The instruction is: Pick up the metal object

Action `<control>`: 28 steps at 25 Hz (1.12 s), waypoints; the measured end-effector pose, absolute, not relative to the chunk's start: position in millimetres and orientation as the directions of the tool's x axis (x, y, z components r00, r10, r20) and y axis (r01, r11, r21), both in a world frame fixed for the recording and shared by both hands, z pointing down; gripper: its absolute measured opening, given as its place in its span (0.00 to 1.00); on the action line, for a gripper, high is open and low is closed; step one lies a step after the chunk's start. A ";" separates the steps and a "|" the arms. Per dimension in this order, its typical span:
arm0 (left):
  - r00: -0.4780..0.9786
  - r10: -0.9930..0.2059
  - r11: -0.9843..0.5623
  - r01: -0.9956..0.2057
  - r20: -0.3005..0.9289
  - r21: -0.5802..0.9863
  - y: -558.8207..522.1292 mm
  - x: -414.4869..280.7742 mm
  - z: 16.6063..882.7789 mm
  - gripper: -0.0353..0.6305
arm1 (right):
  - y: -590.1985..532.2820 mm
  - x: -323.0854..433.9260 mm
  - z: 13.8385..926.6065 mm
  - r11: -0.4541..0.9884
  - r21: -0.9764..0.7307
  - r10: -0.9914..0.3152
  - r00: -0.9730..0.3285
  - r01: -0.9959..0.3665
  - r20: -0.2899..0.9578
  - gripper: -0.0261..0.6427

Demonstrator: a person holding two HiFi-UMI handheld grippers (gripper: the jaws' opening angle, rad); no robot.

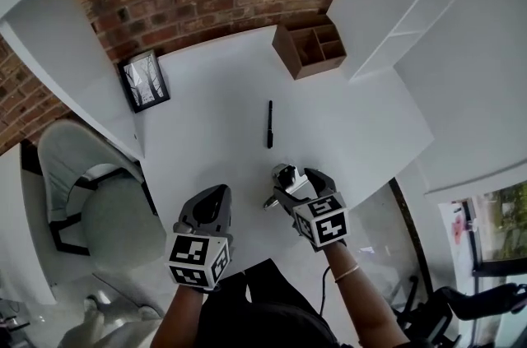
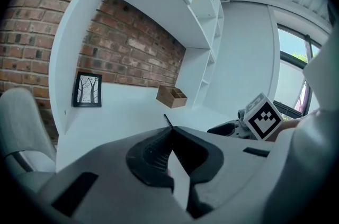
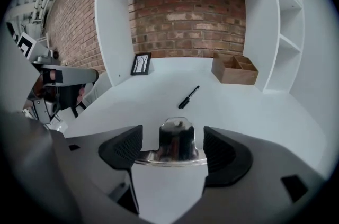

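The metal object (image 3: 177, 139) is a shiny, bell-shaped piece with a wide flat rim, standing on the white desk (image 1: 214, 91) near its front edge. My right gripper (image 3: 174, 150) is open around it, one jaw on each side, with a gap between each pad and the object's body. From the head view the metal object (image 1: 283, 172) shows just ahead of my right gripper (image 1: 285, 185). My left gripper (image 1: 219, 195) is to its left over the desk's front edge, shut (image 2: 170, 133) with its tips together and nothing between them.
A black pen (image 1: 269, 124) lies on the desk beyond the object. A wooden organiser (image 1: 311, 46) stands at the back right, a framed picture (image 1: 145, 81) at the back left. A grey chair (image 1: 99, 198) is left of the desk. White shelves rise on both sides.
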State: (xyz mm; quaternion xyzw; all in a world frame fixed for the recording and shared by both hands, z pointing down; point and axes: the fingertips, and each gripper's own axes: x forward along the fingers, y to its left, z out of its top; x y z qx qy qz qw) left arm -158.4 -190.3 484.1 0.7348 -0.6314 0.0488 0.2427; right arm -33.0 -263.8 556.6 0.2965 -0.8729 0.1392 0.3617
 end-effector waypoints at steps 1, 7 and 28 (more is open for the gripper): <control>0.196 -0.904 -0.081 -0.951 0.381 0.298 -193.8 -159.1 485.4 0.07 | -266.2 -34.9 559.0 0.793 -0.029 -0.406 -0.563 -0.609 0.719 0.52; 0.185 -0.902 -0.057 -0.947 0.391 0.315 -209.5 -161.7 492.8 0.07 | -274.7 -41.3 573.3 0.815 -0.032 -0.356 -0.543 -0.579 0.761 0.53; 0.128 -0.899 0.017 -0.945 0.418 0.328 -210.1 -175.0 504.9 0.07 | -280.6 -41.9 604.3 0.817 -0.060 -0.285 -0.492 -0.573 0.823 0.48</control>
